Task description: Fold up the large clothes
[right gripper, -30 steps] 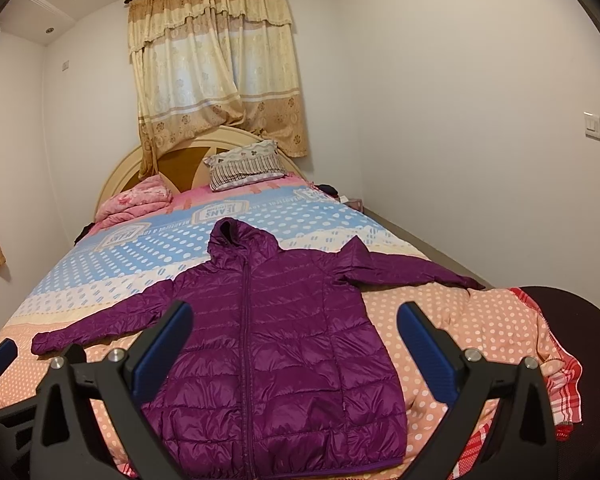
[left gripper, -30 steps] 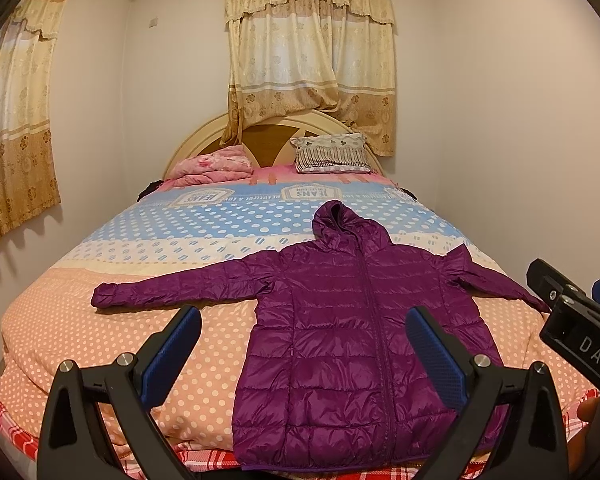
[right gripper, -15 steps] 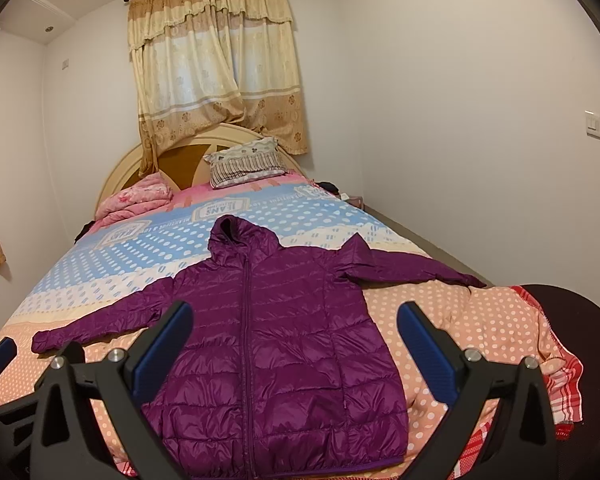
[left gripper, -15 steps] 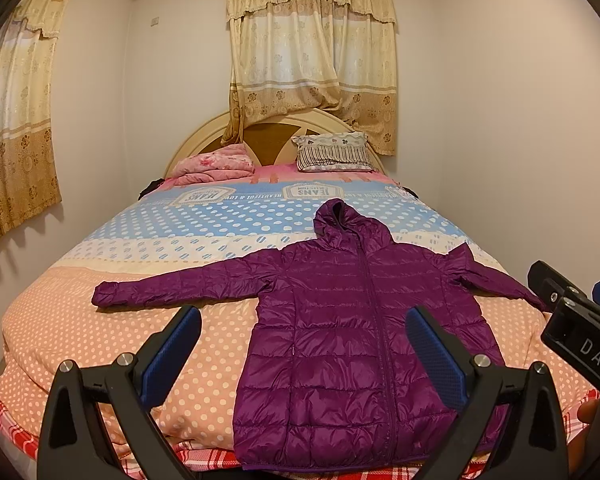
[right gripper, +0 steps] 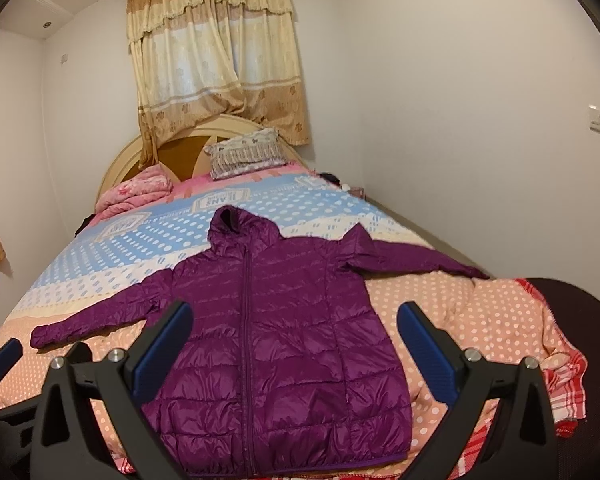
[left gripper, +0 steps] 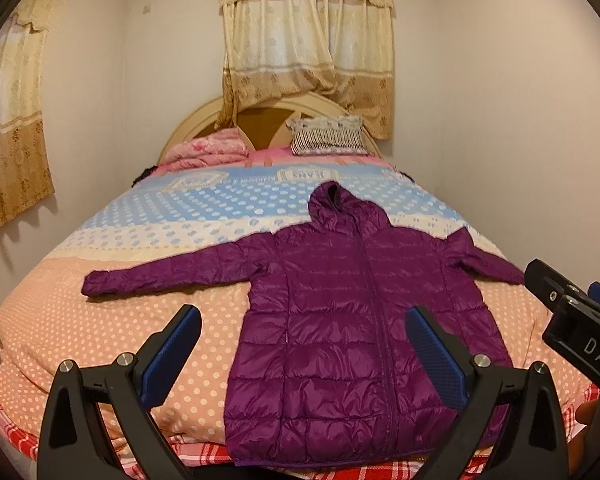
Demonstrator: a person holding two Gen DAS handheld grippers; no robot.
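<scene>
A purple hooded puffer jacket (left gripper: pixel 340 304) lies flat, zipped and front-up, across the lower centre of the frame on a polka-dot bedspread (left gripper: pixel 100 320), sleeves spread wide. The left gripper (left gripper: pixel 304 356) hangs above its hem, jaws wide apart. The right gripper (left gripper: pixel 580 320) juts in at right.

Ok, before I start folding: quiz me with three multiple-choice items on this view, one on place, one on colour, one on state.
1. Where does the jacket lie?
A. across the foot end of the bed
B. on the pillow
C. on the floor

2. What colour is it?
A. blue
B. purple
C. grey

3. How are the left gripper and right gripper?
A. both shut on a sleeve
B. one open, one shut
C. both open, holding nothing

Answers: 1 A, hem at the near edge; 2 B, purple all over; 3 C, each gripper's jaws stand wide apart.
</scene>
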